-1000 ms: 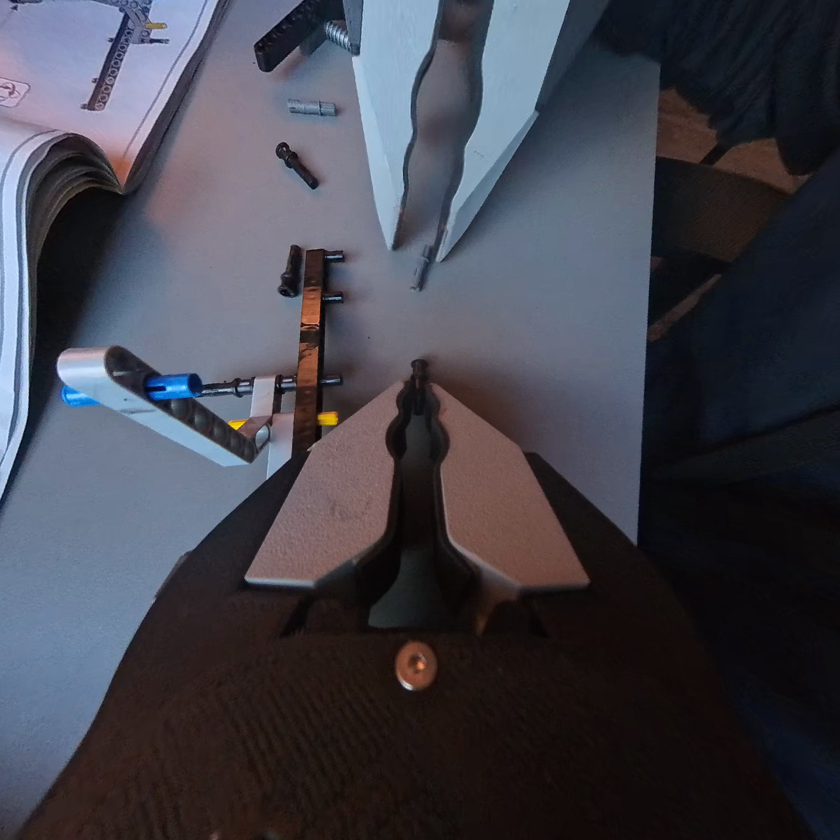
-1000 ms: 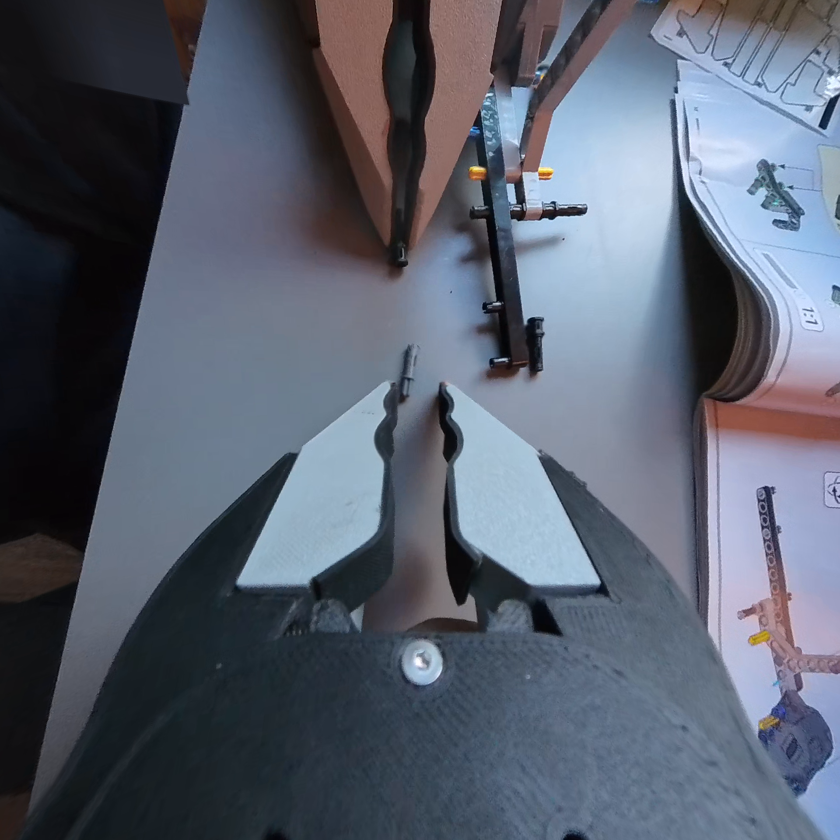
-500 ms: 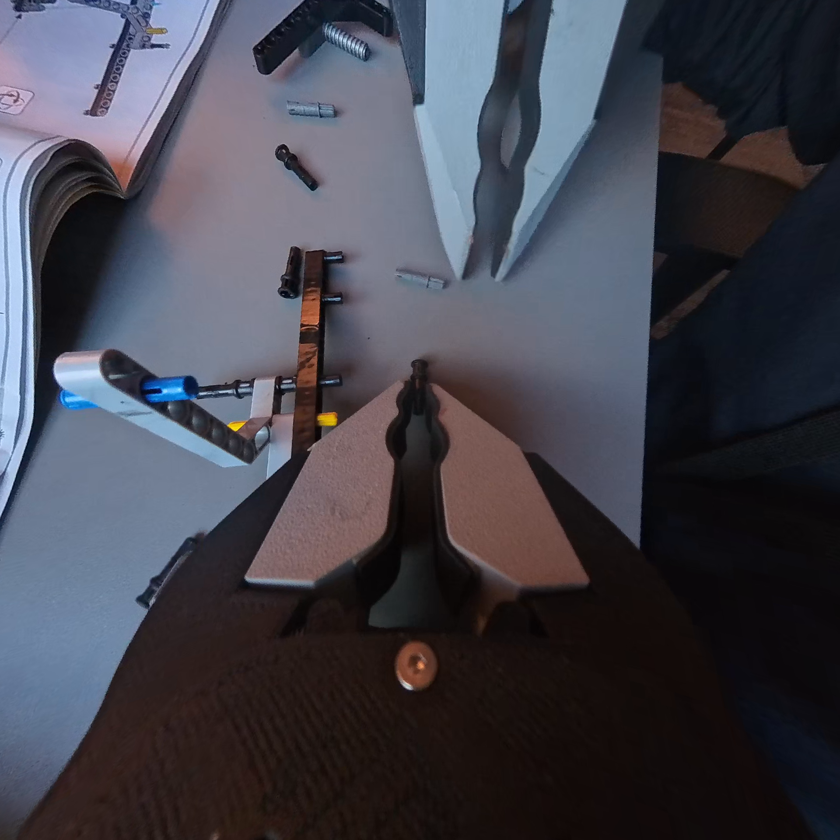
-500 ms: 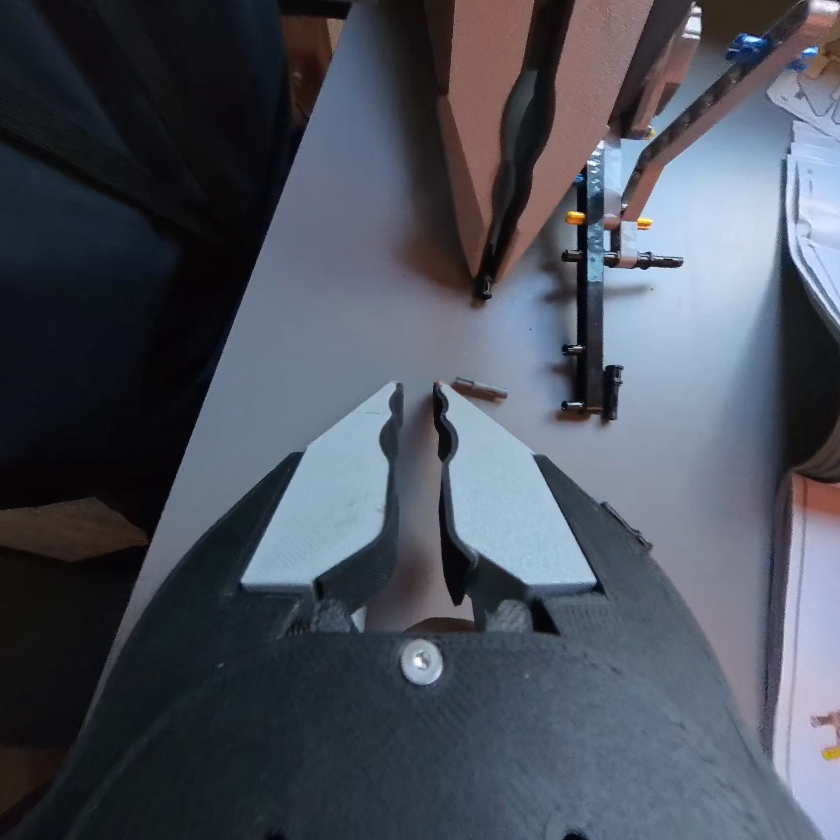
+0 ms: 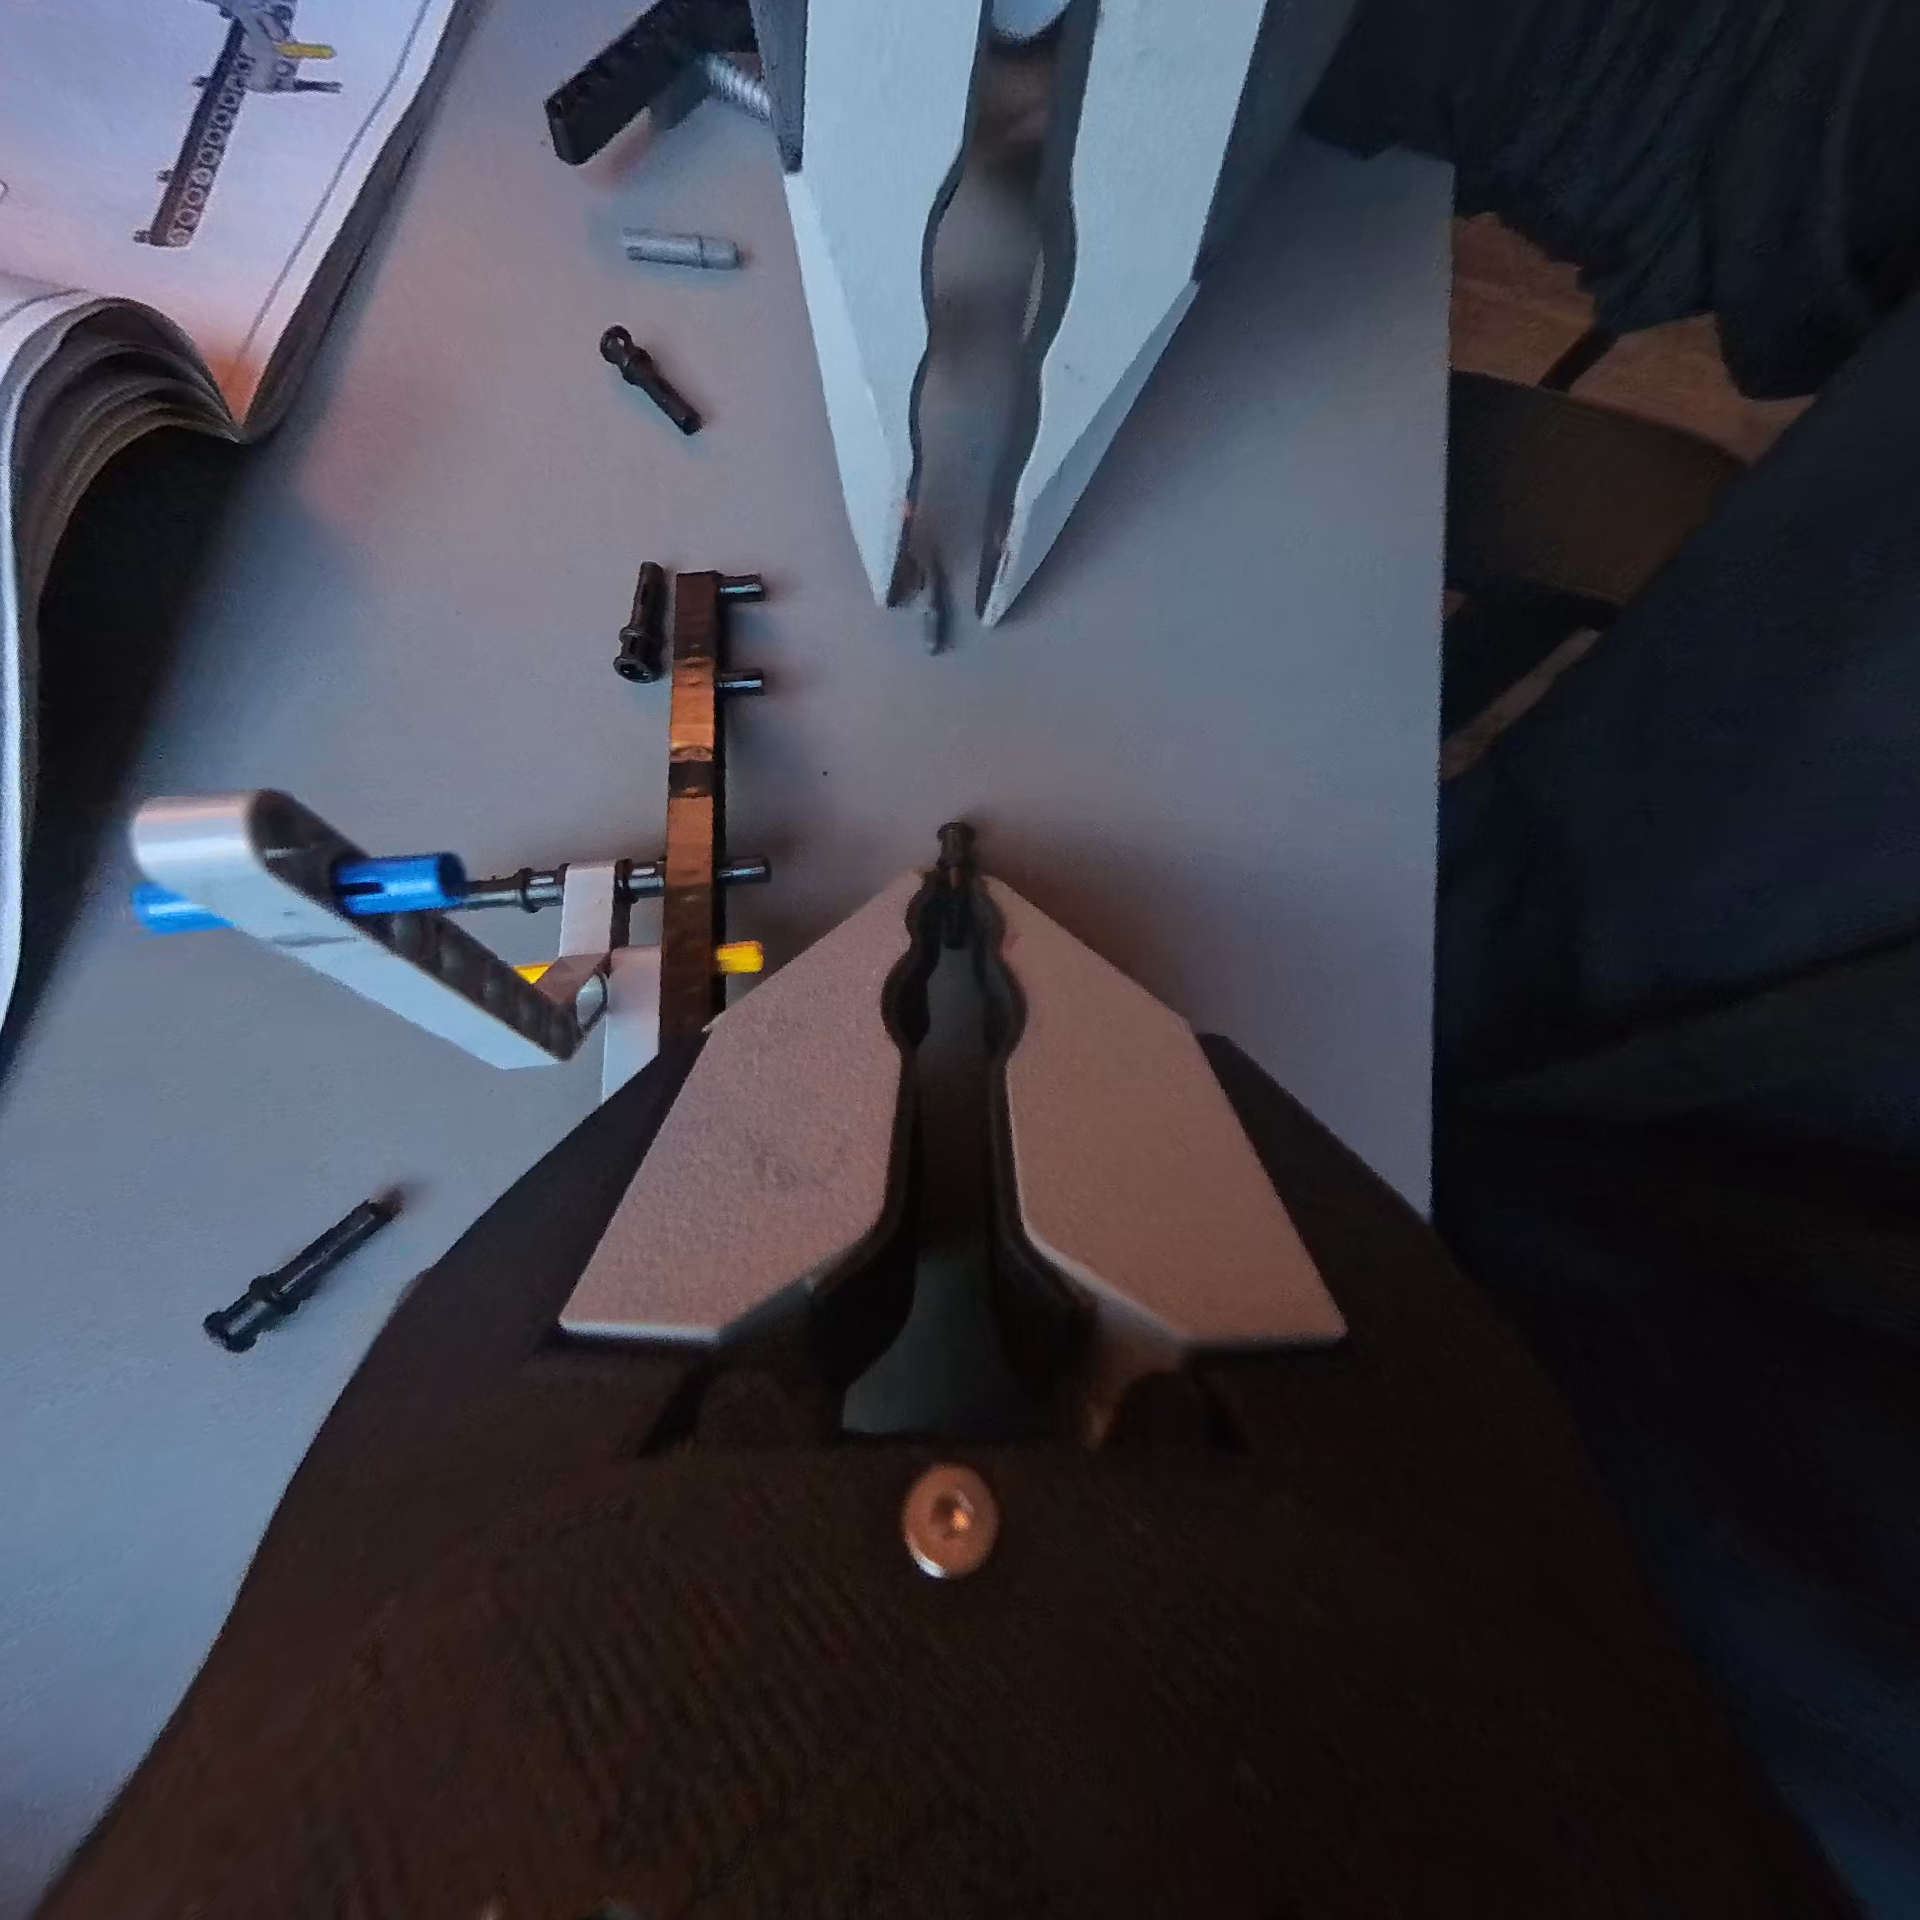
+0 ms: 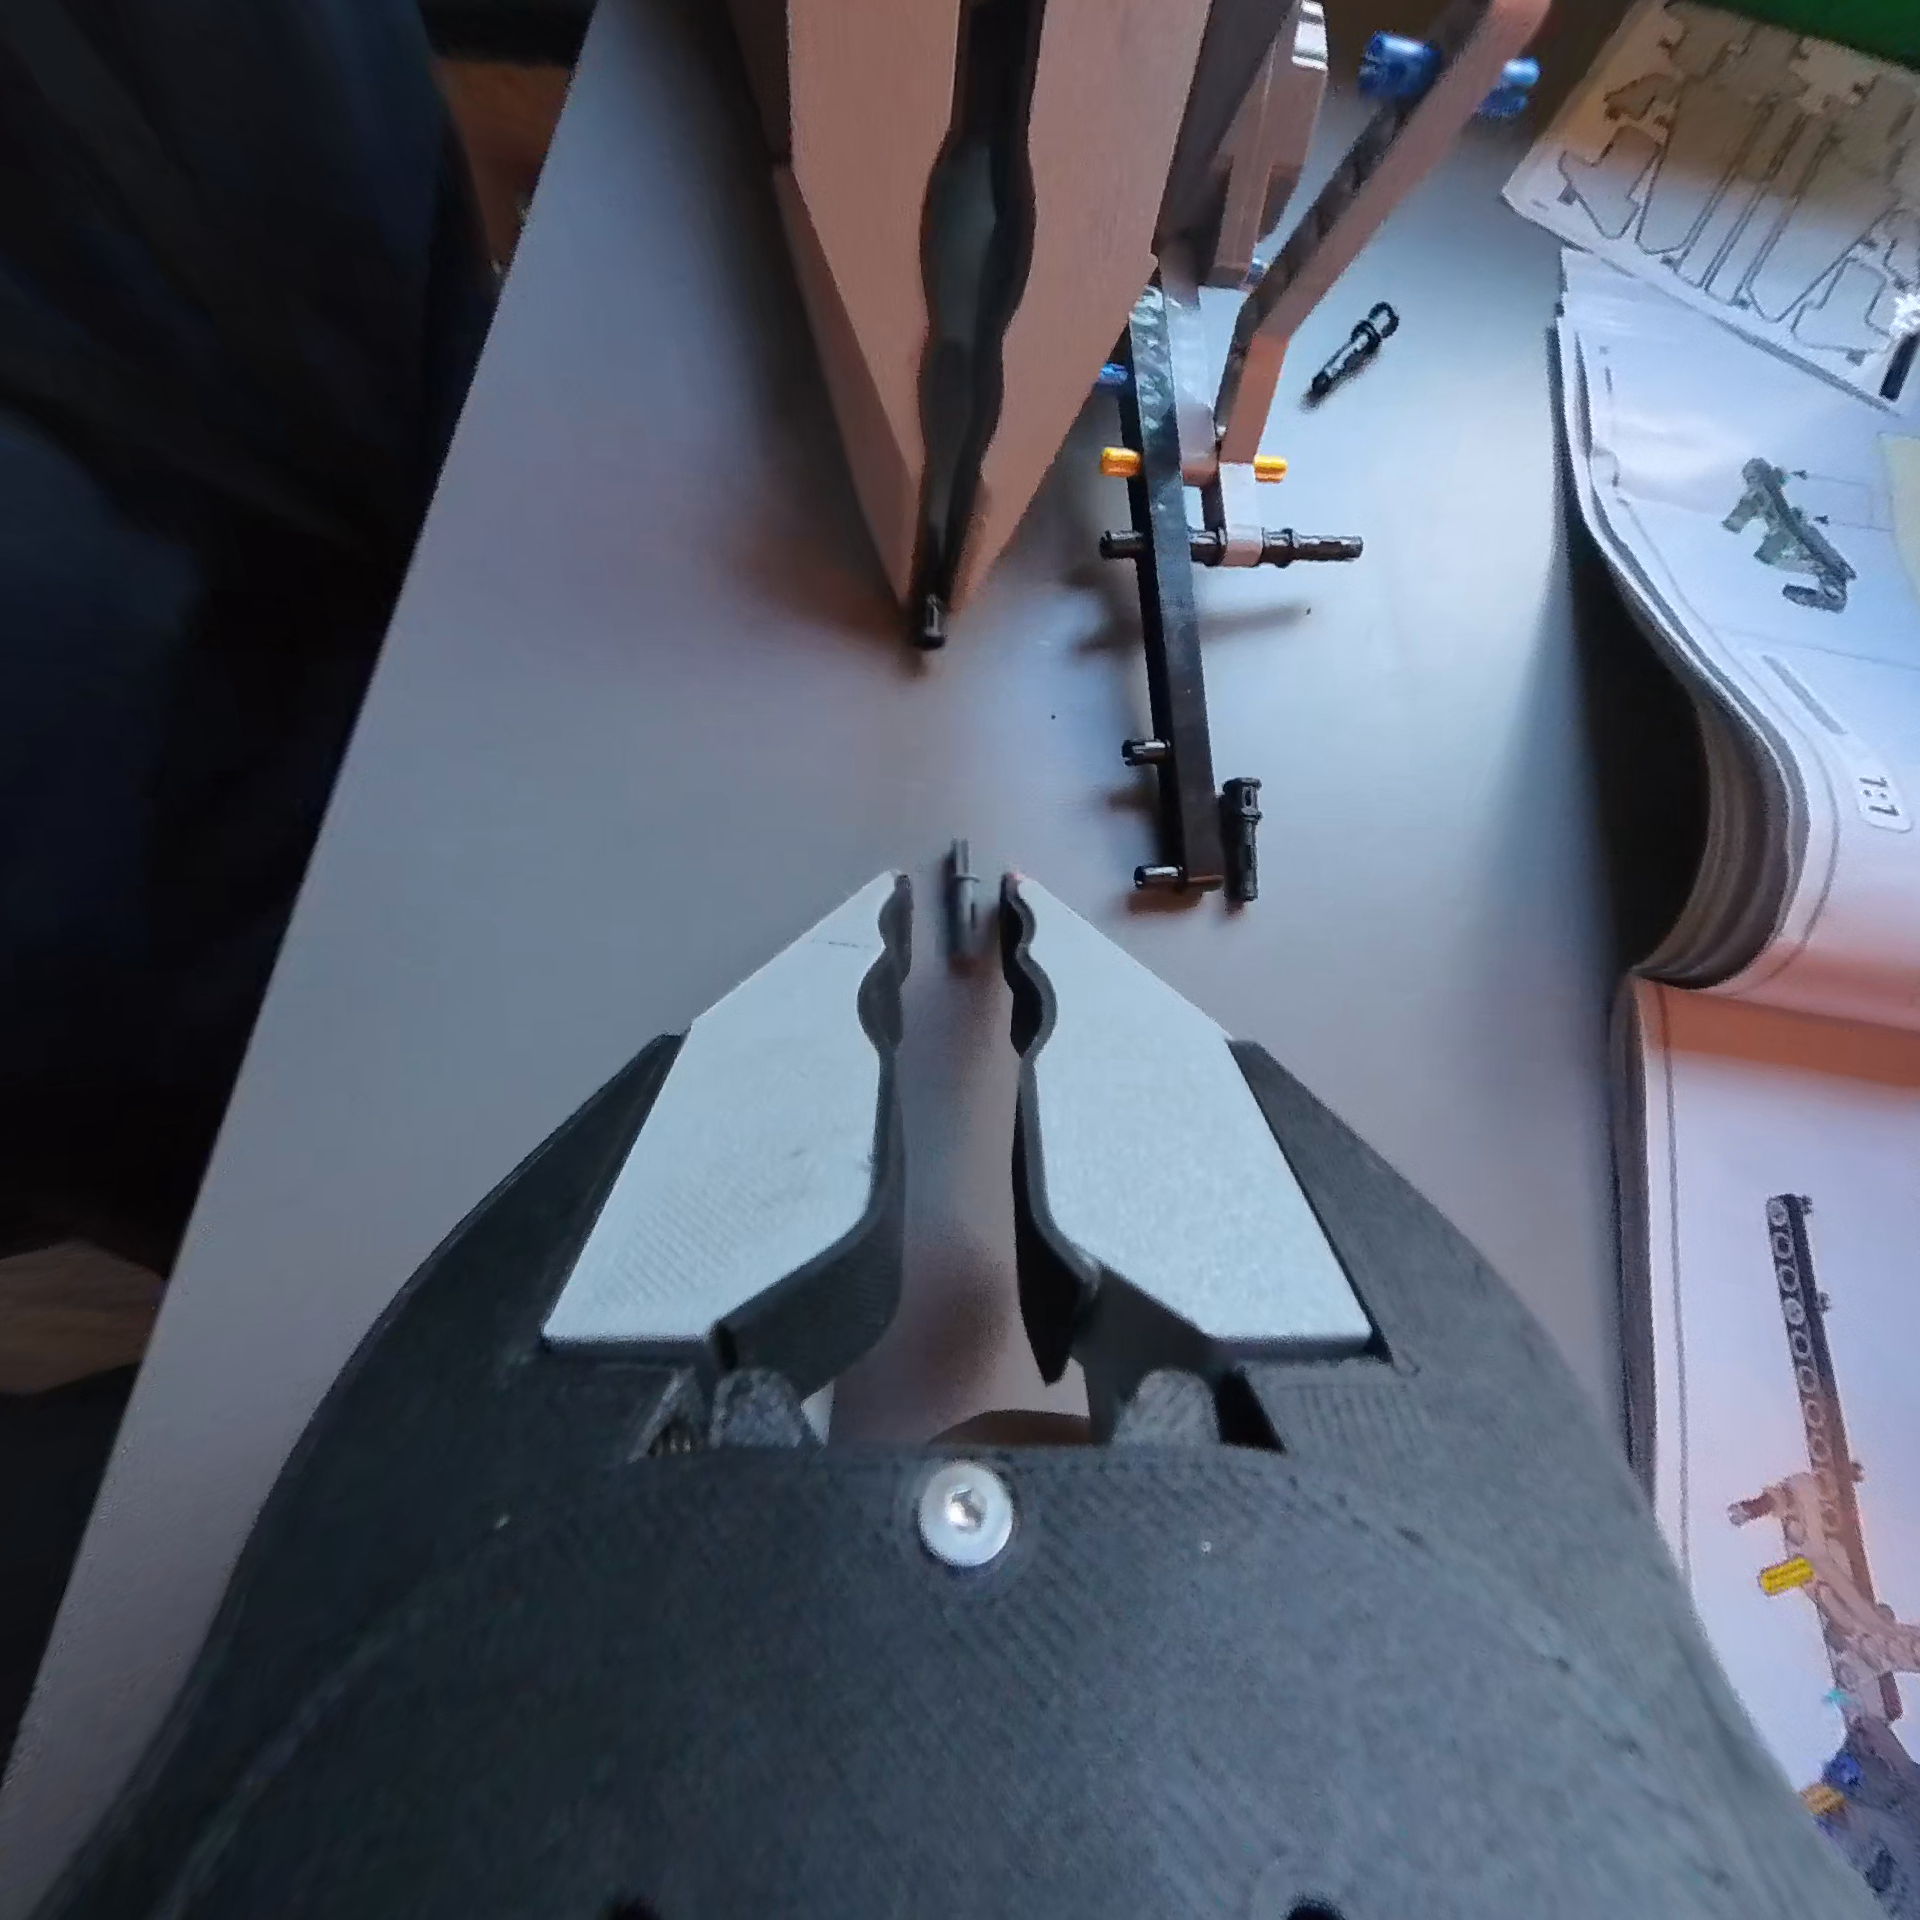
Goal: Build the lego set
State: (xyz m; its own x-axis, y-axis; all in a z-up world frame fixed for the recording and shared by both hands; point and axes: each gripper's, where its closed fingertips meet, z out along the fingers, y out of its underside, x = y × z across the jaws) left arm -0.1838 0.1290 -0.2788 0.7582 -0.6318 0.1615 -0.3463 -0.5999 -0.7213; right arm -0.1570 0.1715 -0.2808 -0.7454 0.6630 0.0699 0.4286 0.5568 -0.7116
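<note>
- Parted narrowly, right gripper (image 6: pixel 956 894) jaws now straddling small grey pin (image 6: pixel 962 902) on table (image 6: pixel 582 665); half a second ago beside it, pin crosswise.
- Clamped on black pin (image 5: pixel 953 844), left gripper (image 5: pixel 953 878), unmoved.
- Near black beam assembly (image 6: pixel 1179 665), right of both tips.
- Pickup likely next.

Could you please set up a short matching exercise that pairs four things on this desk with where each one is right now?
Things:
1. small grey pin
2. black pin
3. long black beam
4. instruction booklet

Places:
A. open at the desk's edge, beside the build
B. clamped in the left gripper
C. lying on the desk between the right gripper's open fingers
D. flat on the desk, pins sticking out of its side

Pairs: 1-C, 2-B, 3-D, 4-A
</note>
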